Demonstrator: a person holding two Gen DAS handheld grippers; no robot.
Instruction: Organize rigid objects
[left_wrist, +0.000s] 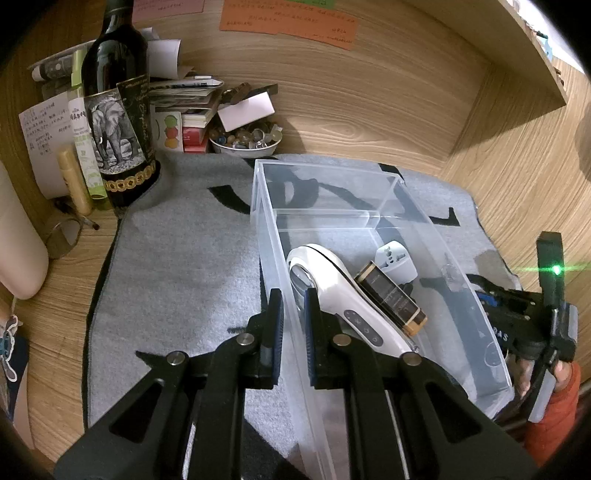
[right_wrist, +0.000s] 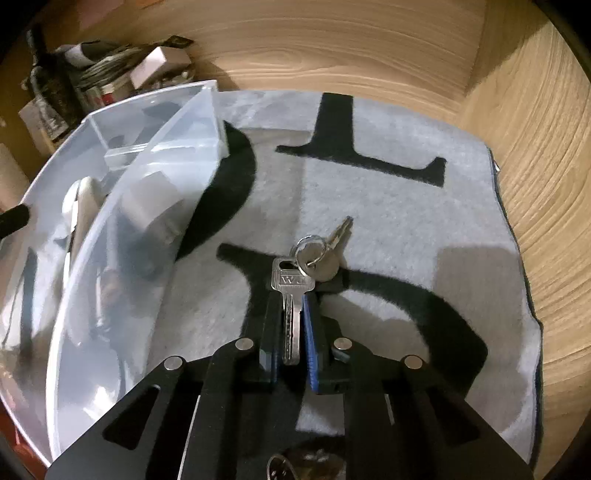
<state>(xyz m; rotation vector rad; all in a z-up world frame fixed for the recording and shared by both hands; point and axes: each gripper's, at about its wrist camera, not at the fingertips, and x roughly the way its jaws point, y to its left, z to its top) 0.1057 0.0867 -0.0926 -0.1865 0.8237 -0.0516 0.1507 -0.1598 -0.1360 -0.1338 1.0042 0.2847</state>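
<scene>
The right gripper (right_wrist: 291, 295) has its two jaws closed on the blade of a large silver house key (right_wrist: 291, 295), and the key's square head sticks out just beyond the fingertips. A small steel ring (right_wrist: 312, 251) passes through that head and carries a round silver tag and a smaller key (right_wrist: 341, 230); these lie on the grey felt mat with black letters (right_wrist: 388, 229), just ahead of the jaws.

The left gripper (left_wrist: 293, 299) is shut on the near side wall of the clear plastic storage bin (left_wrist: 384, 192) — one finger outside, one inside — so it steadies the bin. Inside, just past this gripper, lie a white handheld device with buttons (left_wrist: 332, 291), a dark box with gold ends (left_wrist: 391, 299) and a white plug adapter (left_wrist: 395, 258).

The step in hand seems to be the pickup of the key bunch. The bunch is probably not yet lifted, though the view is too close to be sure. The next move calls for a straight lift, then a carry to the left over the bin wall — high enough that the hanging ring and small key do not catch the rim — before the jaws release.
</scene>
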